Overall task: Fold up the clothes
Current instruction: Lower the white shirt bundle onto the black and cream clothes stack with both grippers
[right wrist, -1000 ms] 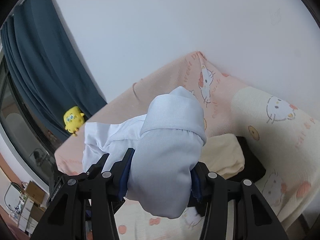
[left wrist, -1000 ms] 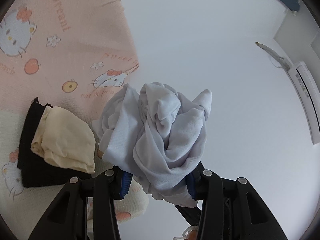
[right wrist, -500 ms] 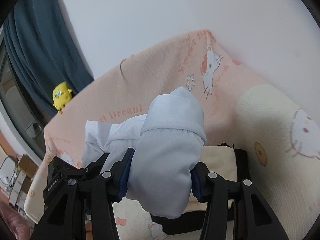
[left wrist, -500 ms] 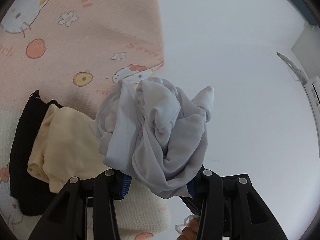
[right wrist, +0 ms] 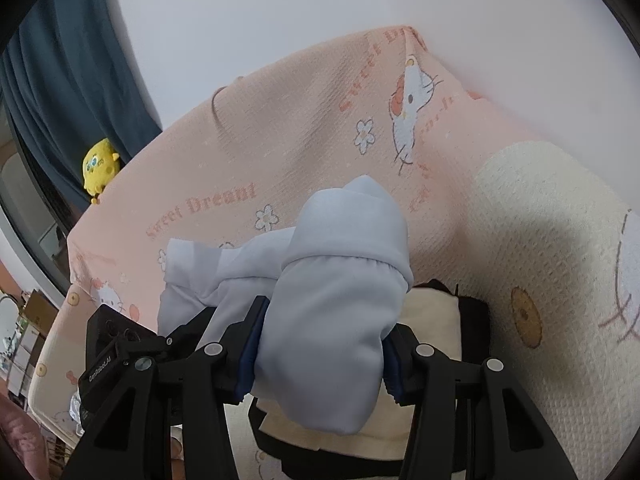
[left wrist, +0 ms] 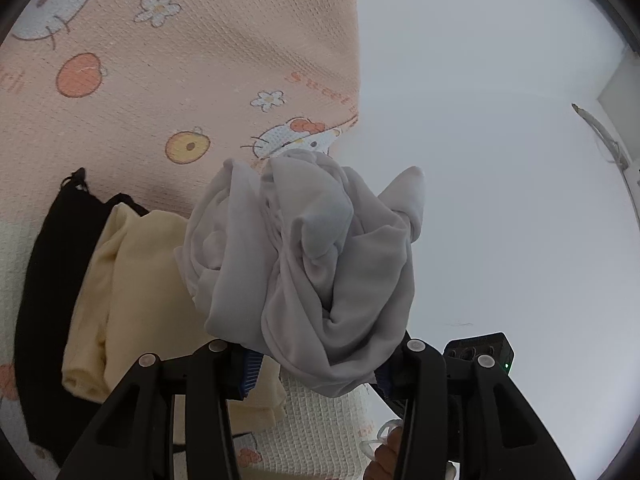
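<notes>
A pale blue-white garment (left wrist: 312, 264) is bunched into a thick wad, and my left gripper (left wrist: 314, 372) is shut on it above the bed. The same garment (right wrist: 336, 312) shows in the right wrist view as a smooth folded bundle, with my right gripper (right wrist: 320, 360) shut on it. Just below and beyond the bundle lies a folded cream garment (left wrist: 132, 300) on top of a folded black one (left wrist: 52, 280). The cream garment (right wrist: 432, 316) and the black garment (right wrist: 474, 320) are partly hidden behind the bundle in the right wrist view.
A pink cartoon-cat blanket (left wrist: 180, 60) covers the bed (right wrist: 304, 132), with a cream pillow (right wrist: 552, 248) at the right. White wall (left wrist: 500, 160) runs beside the bed. A yellow plush toy (right wrist: 99, 168) and dark blue curtain (right wrist: 60, 80) stand far left.
Both grippers have come down and closer to the bed with the pale garment still held. The cream and black stack now looks larger and nearer.
</notes>
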The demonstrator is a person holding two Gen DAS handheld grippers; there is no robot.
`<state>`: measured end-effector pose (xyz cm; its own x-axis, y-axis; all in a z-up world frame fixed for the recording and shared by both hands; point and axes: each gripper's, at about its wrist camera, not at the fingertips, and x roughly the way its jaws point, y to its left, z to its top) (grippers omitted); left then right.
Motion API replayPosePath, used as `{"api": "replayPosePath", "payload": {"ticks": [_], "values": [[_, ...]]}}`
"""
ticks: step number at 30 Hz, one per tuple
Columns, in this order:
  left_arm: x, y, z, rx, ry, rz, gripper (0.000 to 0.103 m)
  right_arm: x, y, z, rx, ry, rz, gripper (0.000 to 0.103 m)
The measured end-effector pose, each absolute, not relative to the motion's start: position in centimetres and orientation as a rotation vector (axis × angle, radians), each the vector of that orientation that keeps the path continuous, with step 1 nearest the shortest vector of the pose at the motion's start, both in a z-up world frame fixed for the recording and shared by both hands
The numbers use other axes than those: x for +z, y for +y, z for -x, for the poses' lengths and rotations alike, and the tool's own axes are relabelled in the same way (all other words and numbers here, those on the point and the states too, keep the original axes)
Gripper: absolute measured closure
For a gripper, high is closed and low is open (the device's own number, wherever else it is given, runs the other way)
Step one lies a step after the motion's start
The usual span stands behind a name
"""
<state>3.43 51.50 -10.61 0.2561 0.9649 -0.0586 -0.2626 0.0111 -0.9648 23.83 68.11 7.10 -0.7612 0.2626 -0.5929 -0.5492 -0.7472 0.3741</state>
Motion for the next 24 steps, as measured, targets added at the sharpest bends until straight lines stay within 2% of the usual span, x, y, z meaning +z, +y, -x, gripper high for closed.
{"api": "replayPosePath", "payload": {"ticks": [3,8,10,12,14,15,16,18,21,22,24], "values": [[-12.2,52.3,-3.2,1.140,-0.799,1.179,0.062,6.2,69.1,-23.5,2.457,0.756,0.753,0.053],[-14.5,52.1,-3.7,1.160,-0.741,1.206,0.063,2.5,70.3,-23.8,2.398,0.871,0.830,0.052],[-14.4,51.9,-4.0,1.164,-0.713,1.199,0.062,1.5,70.4,-24.5,2.402,0.915,0.810,0.048],[-13.8,51.8,-4.3,1.181,-0.663,1.205,0.060,0.9,70.5,-25.3,2.396,0.951,0.787,0.047],[-12.6,51.7,-4.6,1.233,-0.588,1.215,0.047,0.5,70.5,-25.9,2.391,0.963,0.775,0.047],[-11.8,51.7,-4.8,1.264,-0.538,1.213,0.038,0.4,70.5,-26.1,2.390,0.965,0.773,0.047],[-10.5,51.5,-5.2,1.312,-0.446,1.191,0.034,0.4,70.5,-26.2,2.387,0.959,0.775,0.047],[-8.4,51.0,-6.0,1.432,-0.253,1.131,0.034,0.4,70.3,-26.1,2.383,0.938,0.783,0.047],[-5.3,50.7,-7.4,1.665,0.056,0.942,0.027,0.4,70.2,-26.1,2.366,0.921,0.806,0.047],[-4.5,50.6,-7.6,1.724,0.125,0.875,0.027,0.4,70.2,-26.0,2.362,0.918,0.811,0.047],[-3.5,50.4,-7.1,1.718,0.141,0.819,0.027,0.3,70.0,-26.0,2.358,0.911,0.819,0.047]]}}
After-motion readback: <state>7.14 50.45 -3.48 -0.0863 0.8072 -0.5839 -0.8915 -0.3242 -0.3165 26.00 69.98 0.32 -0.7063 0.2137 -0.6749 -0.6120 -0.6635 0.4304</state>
